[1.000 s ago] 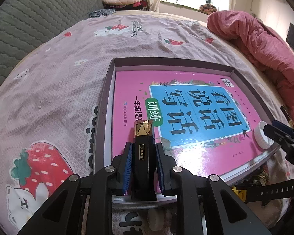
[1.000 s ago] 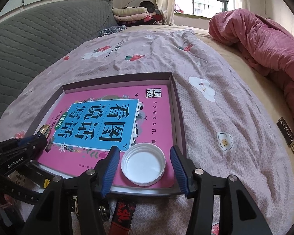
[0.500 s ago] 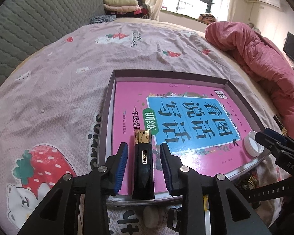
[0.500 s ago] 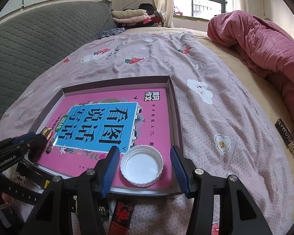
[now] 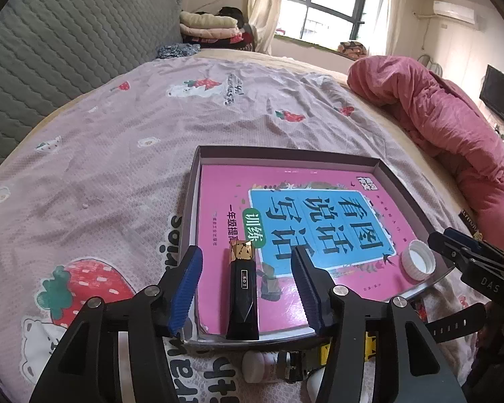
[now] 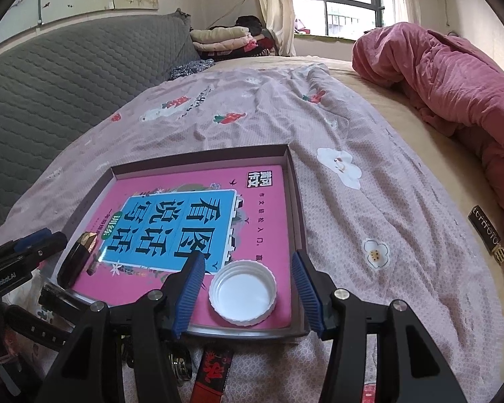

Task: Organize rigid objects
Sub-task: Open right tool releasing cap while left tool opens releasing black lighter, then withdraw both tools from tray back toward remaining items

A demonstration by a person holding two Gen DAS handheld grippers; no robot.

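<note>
A shallow dark tray (image 5: 193, 181) lies on the bed with a pink book (image 5: 285, 181) inside it. A black tube with a gold tip (image 5: 242, 288) lies on the book's near left corner. My left gripper (image 5: 247, 288) is open, its blue pads either side of the tube without touching it. A white bottle cap (image 6: 242, 291) lies open side up on the book's near right corner. My right gripper (image 6: 247, 290) is open around the cap. The tray (image 6: 297, 201), the book (image 6: 198, 194) and the tube (image 6: 77, 258) also show in the right wrist view, and the cap (image 5: 416, 259) in the left wrist view.
A rumpled pink quilt (image 5: 453, 127) lies along the right side of the bed. A grey quilted headboard (image 5: 67, 50) stands at the left. A small white bottle (image 5: 257, 366) and other small items lie just before the tray; a red and black strip (image 6: 213, 369) lies below it.
My left gripper has let go of the black tube, opened wide and drawn back a little. The tube now lies on the book. My right gripper stays open around the cap.
</note>
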